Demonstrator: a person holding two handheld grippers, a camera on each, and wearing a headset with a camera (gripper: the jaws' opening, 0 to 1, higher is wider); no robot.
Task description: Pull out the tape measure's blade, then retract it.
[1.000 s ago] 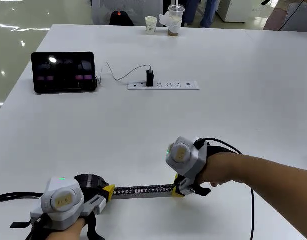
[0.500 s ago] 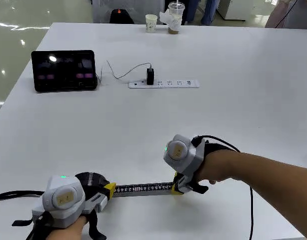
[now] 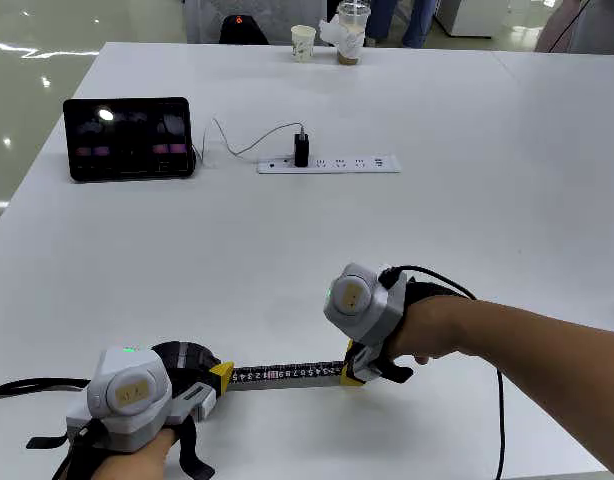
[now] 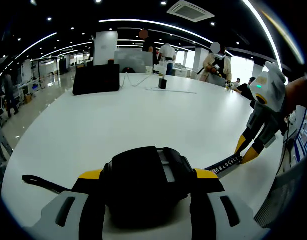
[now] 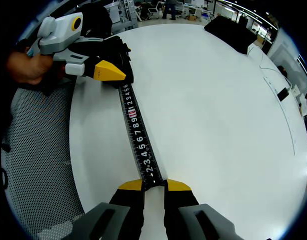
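The tape measure [image 3: 180, 358] sits at the near left edge of the table [image 3: 437, 150], held by the left gripper [image 4: 148, 175]. Its jaws are closed in on the black body from both sides, one yellow tip against each flank. The blade [image 5: 138, 135] runs flat along the table surface from the tape measure to the right gripper [image 5: 153, 186]. That gripper's jaws are nearly together and pinch the blade's free end between their yellow tips. A short length of blade is out, with the printed numbers facing up. From this moment alone we cannot say whether the pull is in progress or the return has begun.

The main risk, as we judge it, lies at the right gripper's pinch. The hold covers only the very tip of a thin, slick strip. If the spring tension beats that pinch, the blade could slip free and whip back into the tape measure. A pull angled off the blade's line could twist the body between the left jaws or kink the blade. On the return, moving the right gripper in faster than the spring takes up slack could make the blade buckle upward. Opening the jaws early would let it snap home.
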